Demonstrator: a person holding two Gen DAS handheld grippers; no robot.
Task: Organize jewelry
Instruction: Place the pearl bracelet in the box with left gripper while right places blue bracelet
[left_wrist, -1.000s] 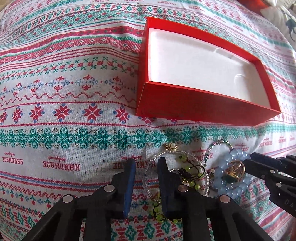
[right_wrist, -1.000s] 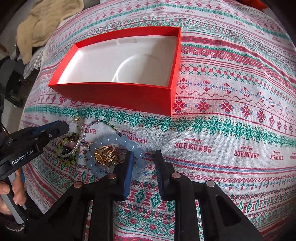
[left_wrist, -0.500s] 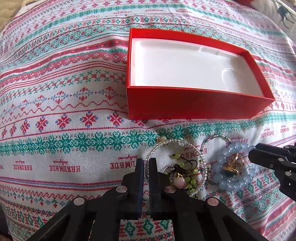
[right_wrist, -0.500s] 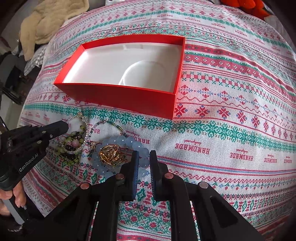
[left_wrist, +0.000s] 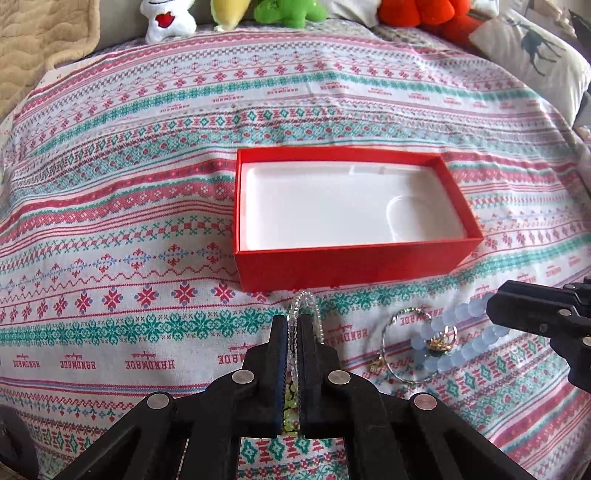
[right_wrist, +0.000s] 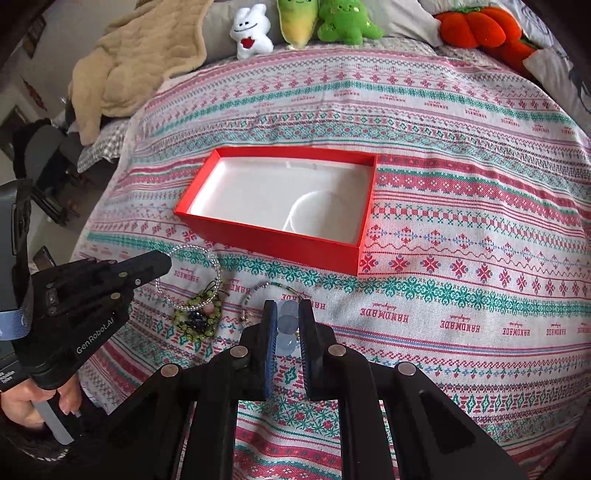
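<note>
A red box (left_wrist: 347, 266) with a white empty inside lies open on the patterned cloth; it also shows in the right wrist view (right_wrist: 273, 240). My left gripper (left_wrist: 293, 325) is shut on a clear bead bracelet (left_wrist: 304, 301), lifted in front of the box. In the right wrist view that bracelet (right_wrist: 192, 254) hangs as a ring from the left gripper (right_wrist: 162, 260). My right gripper (right_wrist: 287, 314) is shut on the pale blue bead bracelet (right_wrist: 286, 325), which also shows in the left wrist view (left_wrist: 443, 339) with a gold ring (left_wrist: 441, 339) inside it.
A green bead bracelet (right_wrist: 199, 314) and a thin beaded hoop (left_wrist: 402, 347) lie on the cloth in front of the box. Plush toys (right_wrist: 295, 22) and a beige blanket (right_wrist: 136, 55) sit at the far edge. The cloth (right_wrist: 480, 295) reaches out to the right.
Both grippers have shut on bracelets and pulled up and back from the cloth. The clear bead bracelet now hangs lifted from the left gripper.
</note>
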